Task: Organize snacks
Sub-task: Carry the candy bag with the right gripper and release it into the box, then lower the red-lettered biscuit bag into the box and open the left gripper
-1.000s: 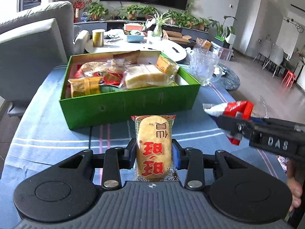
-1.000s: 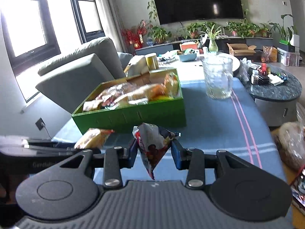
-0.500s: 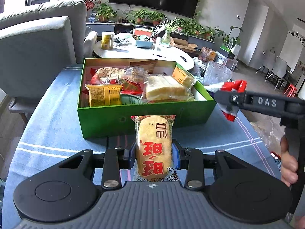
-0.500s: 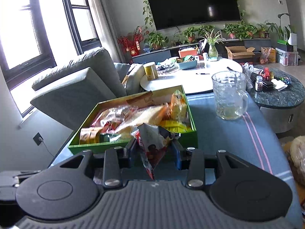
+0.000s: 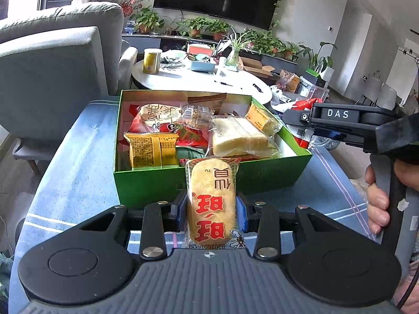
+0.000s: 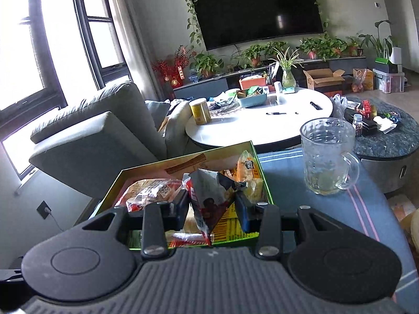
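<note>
My left gripper [image 5: 211,213] is shut on a rice cracker packet [image 5: 211,201] with red characters, held upright just in front of the green snack box [image 5: 209,180]. The box holds several wrapped snacks, among them a yellow packet [image 5: 150,150] and a pale cake pack [image 5: 239,136]. My right gripper [image 6: 211,206] is shut on a red and silver snack bag [image 6: 209,198] and hangs over the near right part of the green box [image 6: 258,157]. In the left wrist view the right gripper comes in from the right, level with the box's far right corner, with a hand [image 5: 377,201] on its grip.
The box sits on a blue striped tablecloth [image 5: 73,172]. A glass mug [image 6: 327,157] stands right of the box. Behind are a white round table [image 6: 262,123] with a yellow tin [image 6: 200,111], a dark round table [image 6: 387,141], and a grey sofa [image 5: 49,78] at the left.
Both grippers have moved toward the green box with their snacks. The right gripper rose and now hangs over the box's near edge instead of short of it.
</note>
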Demonstrator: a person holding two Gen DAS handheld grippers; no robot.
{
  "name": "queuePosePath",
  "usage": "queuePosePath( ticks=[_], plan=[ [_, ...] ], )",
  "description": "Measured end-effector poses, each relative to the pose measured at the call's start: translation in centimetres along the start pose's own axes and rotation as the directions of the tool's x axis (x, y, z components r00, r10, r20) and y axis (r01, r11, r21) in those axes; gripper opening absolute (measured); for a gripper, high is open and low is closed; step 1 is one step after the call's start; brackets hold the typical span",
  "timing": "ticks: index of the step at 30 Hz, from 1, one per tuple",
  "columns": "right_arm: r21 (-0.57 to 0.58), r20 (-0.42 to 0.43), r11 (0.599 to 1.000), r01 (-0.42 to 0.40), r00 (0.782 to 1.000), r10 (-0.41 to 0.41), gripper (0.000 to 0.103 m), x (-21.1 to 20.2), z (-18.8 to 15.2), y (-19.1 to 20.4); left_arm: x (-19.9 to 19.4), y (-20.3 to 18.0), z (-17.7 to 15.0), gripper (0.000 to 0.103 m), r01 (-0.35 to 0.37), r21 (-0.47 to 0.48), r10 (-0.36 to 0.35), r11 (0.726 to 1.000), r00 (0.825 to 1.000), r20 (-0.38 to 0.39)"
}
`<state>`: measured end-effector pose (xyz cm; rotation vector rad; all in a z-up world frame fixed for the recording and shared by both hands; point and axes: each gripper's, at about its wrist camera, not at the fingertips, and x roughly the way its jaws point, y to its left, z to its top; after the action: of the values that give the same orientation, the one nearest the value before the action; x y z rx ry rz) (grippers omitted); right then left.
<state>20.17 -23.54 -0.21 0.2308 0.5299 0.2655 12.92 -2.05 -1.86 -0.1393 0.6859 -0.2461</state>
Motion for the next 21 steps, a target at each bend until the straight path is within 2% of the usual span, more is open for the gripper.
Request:
queuePosePath(
  ticks=[13, 21],
  plan=[
    [0.043, -0.034, 0.999, 0.016, 0.999, -0.015, 0.083, 2.3, 0.1, -0.9, 1.1, 0.4, 0.2, 0.034, -0.004, -0.01, 0.004, 1.0, 1.0, -0.016],
    [0.087, -0.01, 0.995, 0.054, 0.999, -0.053, 0.084, 2.2, -0.3, -1.5, 0.9, 0.2, 0.2, 0.034, -0.009, -0.007, 0.009, 1.0, 1.0, -0.014]
  ],
)
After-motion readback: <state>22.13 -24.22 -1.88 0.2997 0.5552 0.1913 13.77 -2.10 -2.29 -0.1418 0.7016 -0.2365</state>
